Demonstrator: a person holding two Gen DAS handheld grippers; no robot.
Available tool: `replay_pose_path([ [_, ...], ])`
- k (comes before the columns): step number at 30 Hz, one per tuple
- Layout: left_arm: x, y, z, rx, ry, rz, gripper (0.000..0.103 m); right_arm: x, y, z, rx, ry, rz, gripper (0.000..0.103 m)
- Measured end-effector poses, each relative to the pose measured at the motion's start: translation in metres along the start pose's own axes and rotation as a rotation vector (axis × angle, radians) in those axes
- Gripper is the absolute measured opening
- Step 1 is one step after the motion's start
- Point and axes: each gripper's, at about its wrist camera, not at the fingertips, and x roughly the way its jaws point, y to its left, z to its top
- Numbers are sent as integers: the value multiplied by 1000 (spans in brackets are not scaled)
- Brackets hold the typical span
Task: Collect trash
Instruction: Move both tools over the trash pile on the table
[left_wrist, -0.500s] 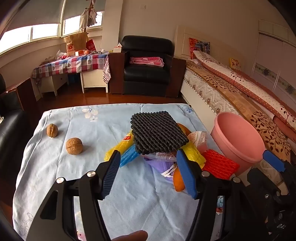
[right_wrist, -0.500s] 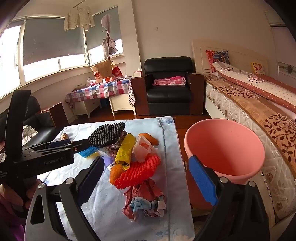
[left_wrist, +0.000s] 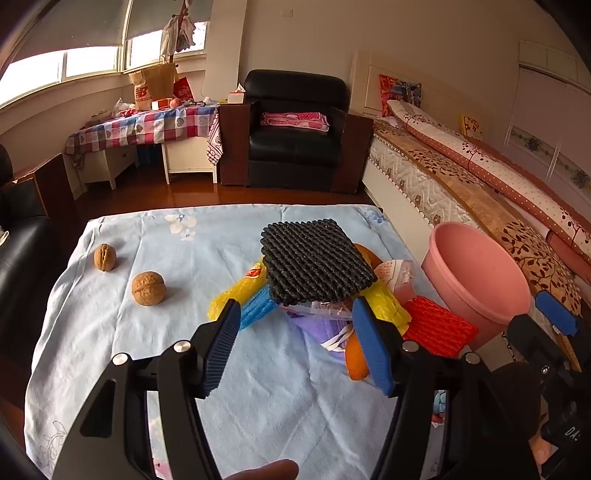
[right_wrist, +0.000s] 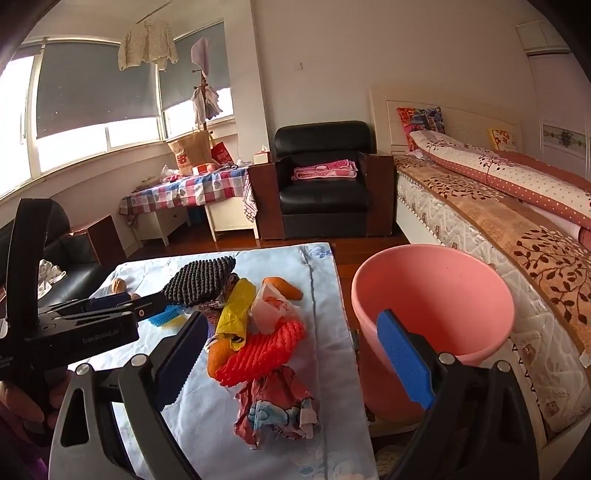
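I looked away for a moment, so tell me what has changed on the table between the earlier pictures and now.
Nothing visibly changed. Both tongs, left and right, stand open and empty over the trash pile, the black foam net sheet lies on top, and the pink plastic bucket sits beside the table.

Black foam net covered most of the wrapper pile. Orange piece partly hidden behind the left claw pad. Pink bin base blocked by the right claw. Bed cut off at the frame edge.
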Motion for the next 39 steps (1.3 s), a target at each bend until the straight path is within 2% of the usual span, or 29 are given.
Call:
replay_pose_path([
  [5,0,0,0,0,1,1,63,-5,-1,1,-9,-32,-36,92],
  [11,2,0,-2,0,2,2,63,-5,-5,2,7,-31,-56,92],
  [39,4,0,-4,-2,5,0,63,-2,-9,-1,37,-20,-65,92],
])
